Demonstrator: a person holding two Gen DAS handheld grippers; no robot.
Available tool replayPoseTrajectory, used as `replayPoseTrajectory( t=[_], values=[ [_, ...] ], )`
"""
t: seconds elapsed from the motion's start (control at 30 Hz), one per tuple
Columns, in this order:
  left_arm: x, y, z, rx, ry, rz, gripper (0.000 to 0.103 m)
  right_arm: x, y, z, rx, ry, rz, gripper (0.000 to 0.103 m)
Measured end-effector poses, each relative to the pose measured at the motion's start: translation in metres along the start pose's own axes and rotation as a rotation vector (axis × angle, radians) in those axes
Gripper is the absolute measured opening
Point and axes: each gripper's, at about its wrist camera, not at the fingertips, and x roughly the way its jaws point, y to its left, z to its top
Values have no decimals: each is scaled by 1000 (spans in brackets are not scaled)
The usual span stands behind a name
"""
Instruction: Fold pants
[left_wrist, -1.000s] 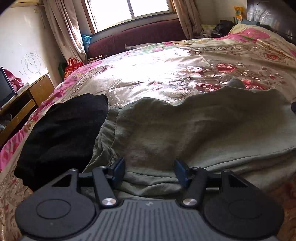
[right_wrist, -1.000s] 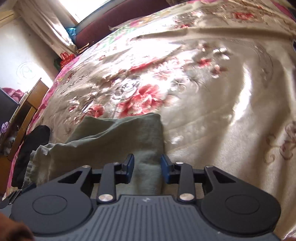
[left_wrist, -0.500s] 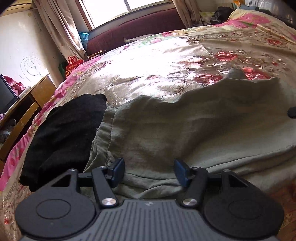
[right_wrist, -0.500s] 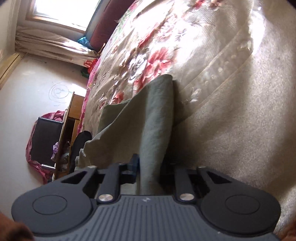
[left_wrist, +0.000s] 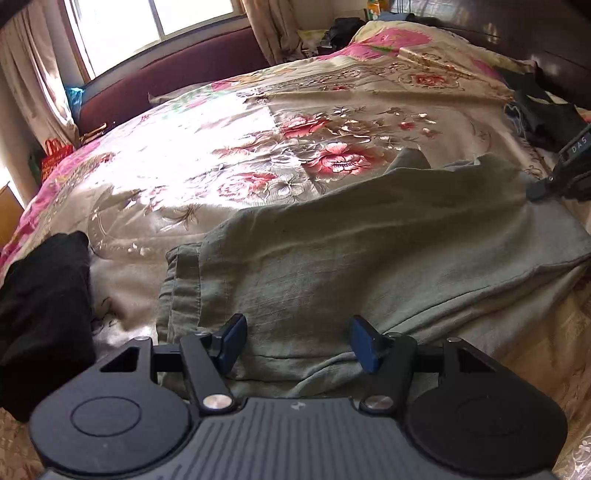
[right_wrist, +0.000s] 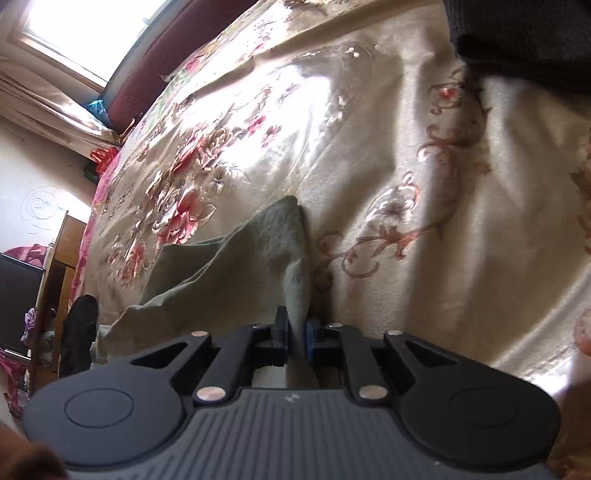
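Grey-green pants lie flat across the flowered bedspread, with the waistband end on the left. My left gripper hovers open just over the near edge of the pants by the waistband, and nothing sits between its pads. In the right wrist view the leg end of the pants runs up into my right gripper. Its jaws are pinched on a fold of that cloth and are opening slightly. The right gripper also shows at the far right of the left wrist view, at the pants' end.
A black folded garment lies on the bed left of the pants. More dark clothing lies at the back right near the headboard. A wooden cabinet and a screen stand beside the bed, and a window and curtains are beyond its far end.
The right gripper went from open around the leg end to pinched on it and shifted sideways. The left gripper moved right along the pants, still open; the black garment slid toward the left edge.
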Motion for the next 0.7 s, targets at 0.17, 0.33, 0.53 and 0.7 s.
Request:
replayPoseTrajectory(
  t=[0.17, 0.33, 0.53, 0.7],
  values=[
    [-23, 13, 11, -25, -78, -8, 73, -21, 36, 14, -159, -81, 50, 12],
    [-20, 17, 24, -69, -180, 20, 74, 41, 101, 28, -333, 21, 110, 15],
    [34, 23, 0, -73, -23, 60, 79, 125, 130, 27, -396, 156, 55, 11],
    [24, 34, -13, -120, -41, 66, 80, 131, 124, 28, -384, 136, 33, 0]
  ],
)
